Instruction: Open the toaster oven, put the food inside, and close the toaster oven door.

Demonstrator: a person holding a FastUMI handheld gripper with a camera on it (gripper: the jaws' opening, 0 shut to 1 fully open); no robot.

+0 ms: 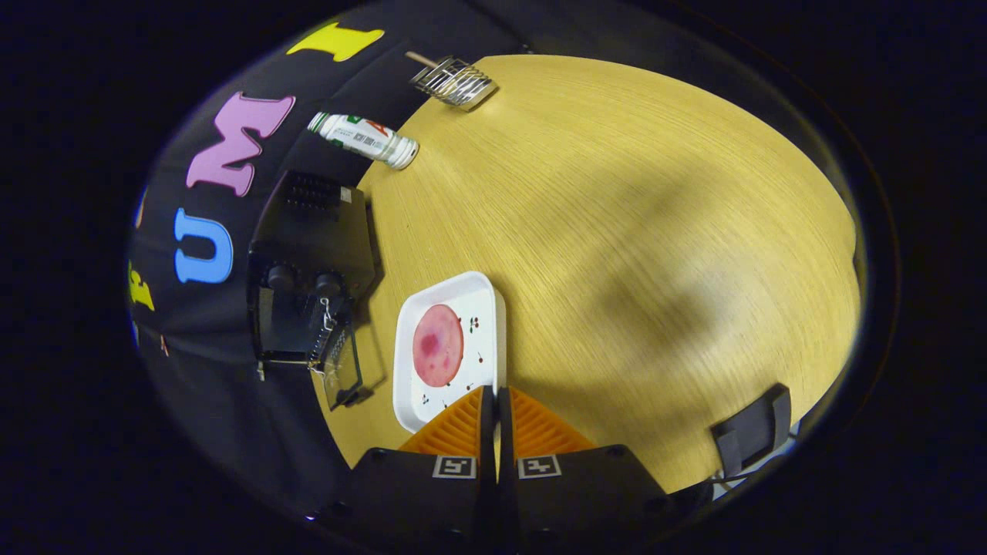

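A wooden table (617,231) seen from the gripper (496,397), whose two fingers are pressed together with nothing between them. Just ahead of the fingertips sits a white tray (493,308) holding a round pink slice of food (438,344). Left of the tray stands a black toaster oven (308,262), its glass door (343,370) hanging open. Far beyond lie a white bottle (364,139) on its side and a wire rack (453,82).
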